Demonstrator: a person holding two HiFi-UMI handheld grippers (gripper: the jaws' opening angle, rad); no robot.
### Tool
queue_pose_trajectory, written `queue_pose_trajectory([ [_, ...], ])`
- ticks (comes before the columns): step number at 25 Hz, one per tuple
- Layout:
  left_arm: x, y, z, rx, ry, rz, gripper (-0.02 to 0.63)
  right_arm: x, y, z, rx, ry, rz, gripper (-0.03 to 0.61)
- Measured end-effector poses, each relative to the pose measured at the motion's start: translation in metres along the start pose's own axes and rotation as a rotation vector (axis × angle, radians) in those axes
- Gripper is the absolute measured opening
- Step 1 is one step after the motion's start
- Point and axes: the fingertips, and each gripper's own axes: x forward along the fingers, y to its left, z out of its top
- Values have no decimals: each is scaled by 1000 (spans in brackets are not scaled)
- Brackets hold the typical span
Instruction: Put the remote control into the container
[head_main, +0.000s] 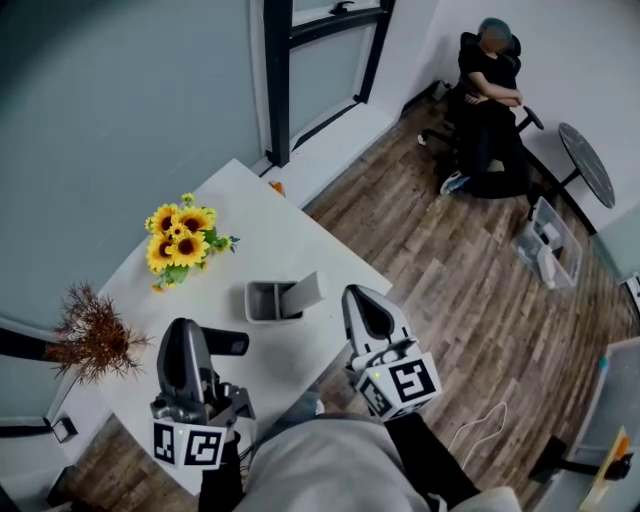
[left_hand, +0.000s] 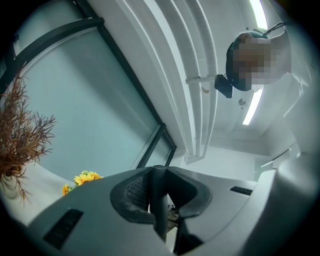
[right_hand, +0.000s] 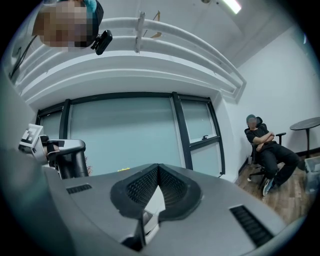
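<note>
A small grey open container (head_main: 262, 301) stands on the white table (head_main: 300, 235). A light grey flat slab (head_main: 306, 292), which looks like the remote control, leans out of its right side. My left gripper (head_main: 184, 326) is at the table's near edge, left of the container and apart from it; its jaws (left_hand: 154, 170) meet and point up toward the ceiling. My right gripper (head_main: 361, 293) is just right of the container, tips together (right_hand: 159, 166), holding nothing. A short black bar (head_main: 228, 343) shows beside the left gripper; I cannot tell what it is.
A sunflower bunch (head_main: 181, 235) and a dried brown plant (head_main: 90, 338) stand on the table's left part. A window wall runs along the far side. On the wooden floor at the right, a person sits in a chair (head_main: 490, 95), near a clear box (head_main: 551, 242) and a round table (head_main: 588, 165).
</note>
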Motion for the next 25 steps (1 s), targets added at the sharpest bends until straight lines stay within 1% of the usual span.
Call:
queue_pose_trajectory([
  [3,-1,2,0,-25,-9,3,71,-1,1,0,0,-1,5,5],
  [10,-1,1,1,-24,-23,-7,71,1,6,-7,22,13,33,5],
  [13,-1,3,-2,-31,-17,0,71,2,9,-9,41,13,43,5],
  [19,6,3,-8,-28,-4,-5,71,3,13,-8,46,17,61,5],
  [25,15,1,-20,-32,26,-14,71,5,13,-12,59,29,66,5],
])
